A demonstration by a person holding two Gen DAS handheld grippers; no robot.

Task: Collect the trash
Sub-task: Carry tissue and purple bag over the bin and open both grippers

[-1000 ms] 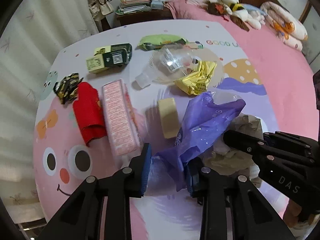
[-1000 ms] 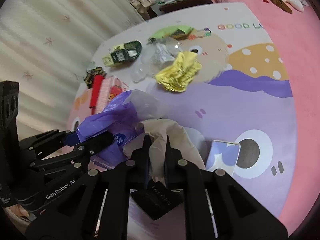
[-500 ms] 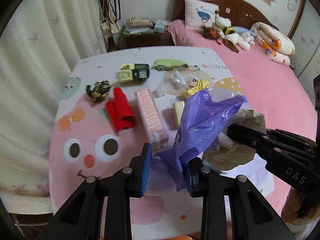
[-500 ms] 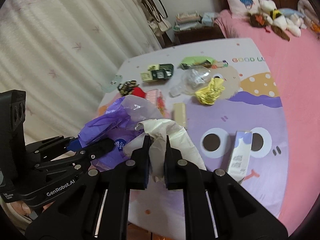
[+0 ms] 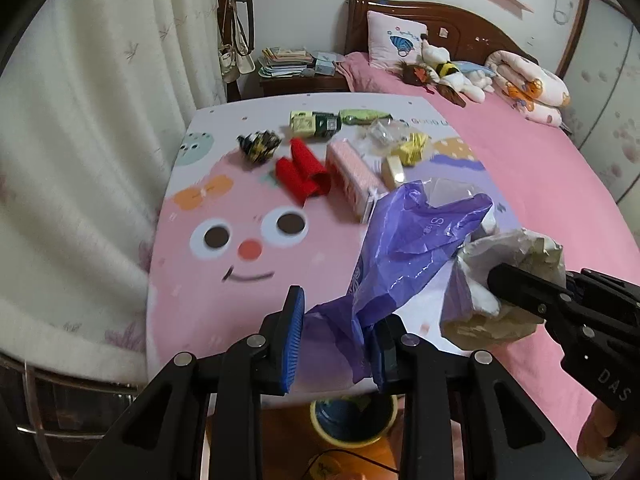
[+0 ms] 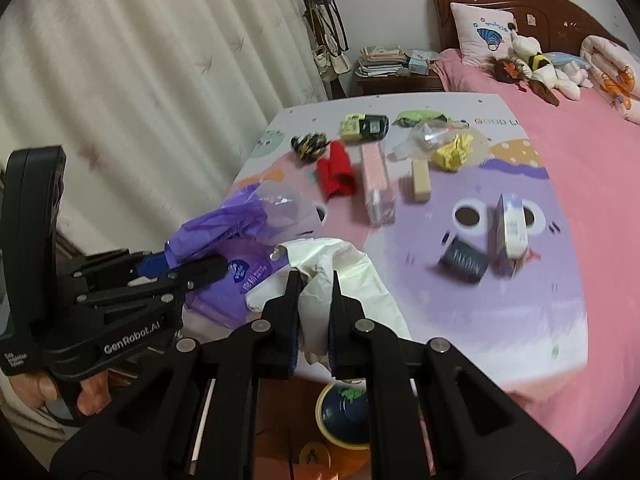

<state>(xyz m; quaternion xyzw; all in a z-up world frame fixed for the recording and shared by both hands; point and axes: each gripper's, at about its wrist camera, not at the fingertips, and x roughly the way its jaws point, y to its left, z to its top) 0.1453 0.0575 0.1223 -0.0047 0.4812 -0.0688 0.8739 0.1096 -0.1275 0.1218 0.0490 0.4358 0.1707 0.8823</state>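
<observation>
Dim, even indoor light; motion blur, fisheye-bent dark edges

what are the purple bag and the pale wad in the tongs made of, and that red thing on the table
Purple bag: thin plastic film, by its translucent, crinkled, glossy look. Pale wad in the right tongs: seemingly soft paper or thin cream plastic; matte, crumpled folds, hard to tell which. Red thing: probably matte paper or card, curled into a roll.
</observation>
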